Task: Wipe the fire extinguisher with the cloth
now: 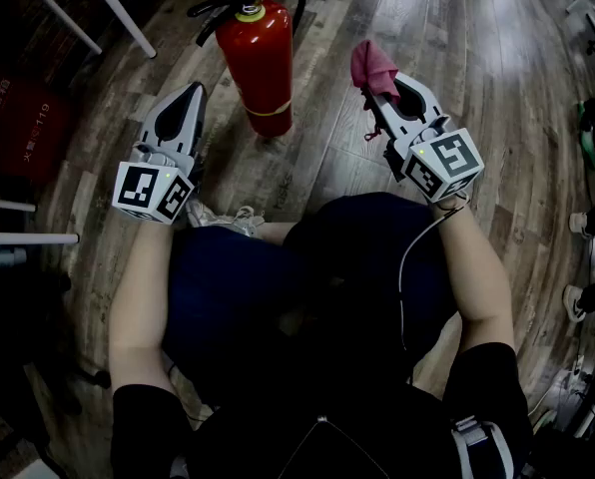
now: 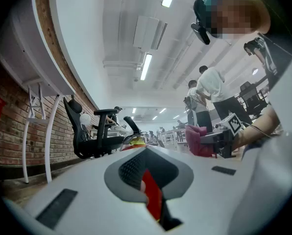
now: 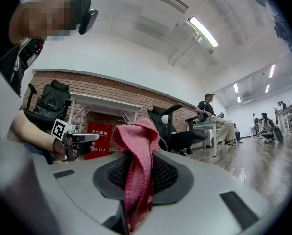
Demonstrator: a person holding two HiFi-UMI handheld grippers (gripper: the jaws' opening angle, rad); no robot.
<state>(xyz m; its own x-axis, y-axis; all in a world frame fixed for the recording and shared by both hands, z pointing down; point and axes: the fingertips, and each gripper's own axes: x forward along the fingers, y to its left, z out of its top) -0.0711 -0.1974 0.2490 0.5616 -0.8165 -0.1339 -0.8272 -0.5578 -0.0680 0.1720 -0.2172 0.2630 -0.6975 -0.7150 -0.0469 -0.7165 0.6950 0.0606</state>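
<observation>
A red fire extinguisher (image 1: pixel 258 63) with a black handle and hose stands upright on the wooden floor, between and just beyond my two grippers. My right gripper (image 1: pixel 380 86) is to its right, shut on a pink cloth (image 1: pixel 372 66) that sticks out of the jaw tips. In the right gripper view the cloth (image 3: pixel 138 146) drapes over the closed jaws of the right gripper (image 3: pixel 138 165). My left gripper (image 1: pixel 191 96) is to the extinguisher's left, apart from it, shut and holding nothing. In the left gripper view a red sliver of the extinguisher (image 2: pixel 151 192) shows past the jaw tips.
A red box (image 1: pixel 23 128) with white print sits on the floor at the left, by white table legs (image 1: pixel 108 8). Black office chairs (image 2: pixel 92 136) stand along the brick wall. Other people stand and sit further off. The holder's knees (image 1: pixel 278 277) fill the near floor.
</observation>
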